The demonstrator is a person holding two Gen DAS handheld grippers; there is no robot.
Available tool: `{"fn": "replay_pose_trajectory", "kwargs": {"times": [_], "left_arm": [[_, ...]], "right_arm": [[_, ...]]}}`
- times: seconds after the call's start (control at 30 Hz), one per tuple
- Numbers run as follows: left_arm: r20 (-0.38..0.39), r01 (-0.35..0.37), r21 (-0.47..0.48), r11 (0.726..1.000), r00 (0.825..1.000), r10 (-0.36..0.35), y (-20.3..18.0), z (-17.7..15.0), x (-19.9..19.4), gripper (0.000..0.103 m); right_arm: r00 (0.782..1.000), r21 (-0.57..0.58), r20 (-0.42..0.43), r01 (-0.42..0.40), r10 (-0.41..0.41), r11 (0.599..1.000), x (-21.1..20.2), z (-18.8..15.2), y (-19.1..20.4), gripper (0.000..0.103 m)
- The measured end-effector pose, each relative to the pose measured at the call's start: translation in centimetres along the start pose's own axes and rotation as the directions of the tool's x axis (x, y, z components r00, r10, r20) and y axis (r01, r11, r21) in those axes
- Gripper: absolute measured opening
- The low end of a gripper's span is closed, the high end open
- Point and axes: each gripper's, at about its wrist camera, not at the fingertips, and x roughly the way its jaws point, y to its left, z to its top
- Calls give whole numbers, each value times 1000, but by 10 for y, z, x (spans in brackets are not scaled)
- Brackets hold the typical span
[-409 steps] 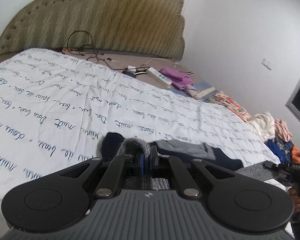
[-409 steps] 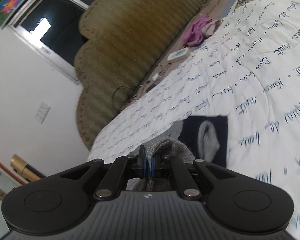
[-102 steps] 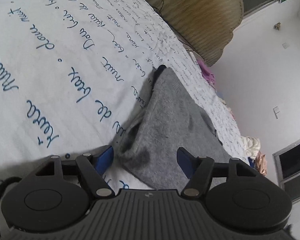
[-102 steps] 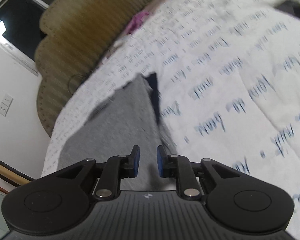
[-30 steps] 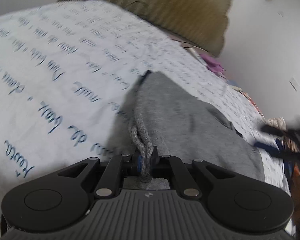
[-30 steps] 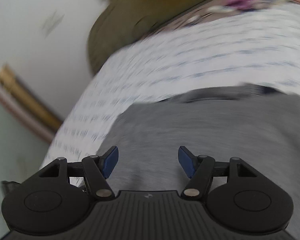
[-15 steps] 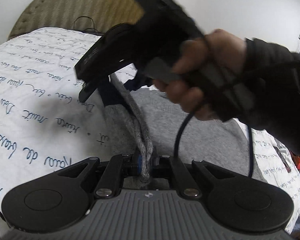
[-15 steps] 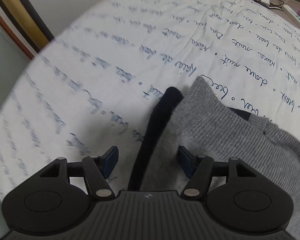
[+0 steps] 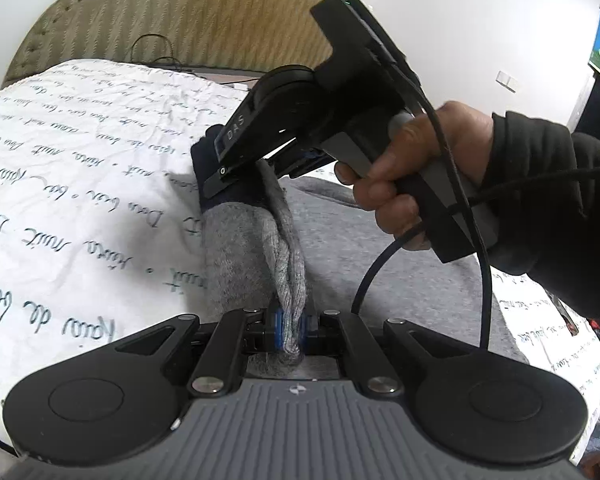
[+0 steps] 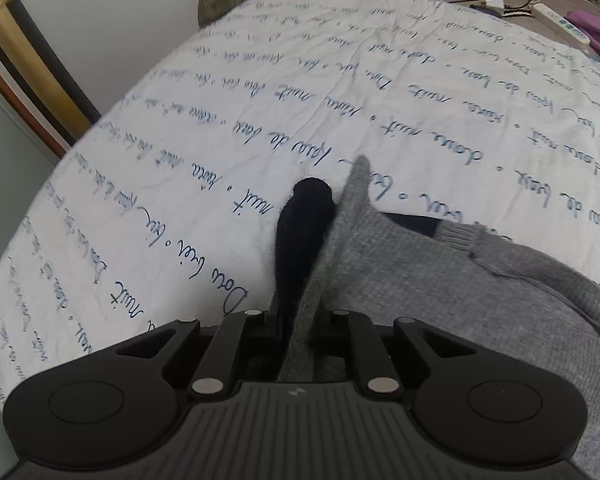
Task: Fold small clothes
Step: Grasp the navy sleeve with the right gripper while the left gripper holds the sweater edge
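Observation:
A grey knit sweater with a navy part lies on the white bedspread. My left gripper is shut on a bunched grey edge of it. My right gripper is shut on the far end of the same edge, where grey knit meets the navy part. In the left wrist view the right gripper and the hand holding it sit just ahead over the sweater. The edge runs taut between the two grippers.
A padded olive headboard stands behind the bed. Cables, a power strip and a purple cloth lie along the head of the bed. The bed's edge and a striped curtain are at the left in the right wrist view.
My right gripper has closed on the sweater's edge at the navy part; half a second ago it was open above it. My left gripper keeps its hold.

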Motion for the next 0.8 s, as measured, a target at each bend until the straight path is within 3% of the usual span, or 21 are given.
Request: {"fn": "replay_pose_trajectory", "kwargs": {"times": [0.43, 0.8], "left_arm": [[-39, 123, 145, 982, 992, -118, -86, 9, 34, 6], [-127, 275, 228, 934, 959, -252, -185, -8, 94, 6]], "right_arm": [[990, 125, 137, -47, 29, 991, -78, -49, -105, 11], [982, 267, 187, -28, -23, 963, -133, -115, -223, 11]]}}
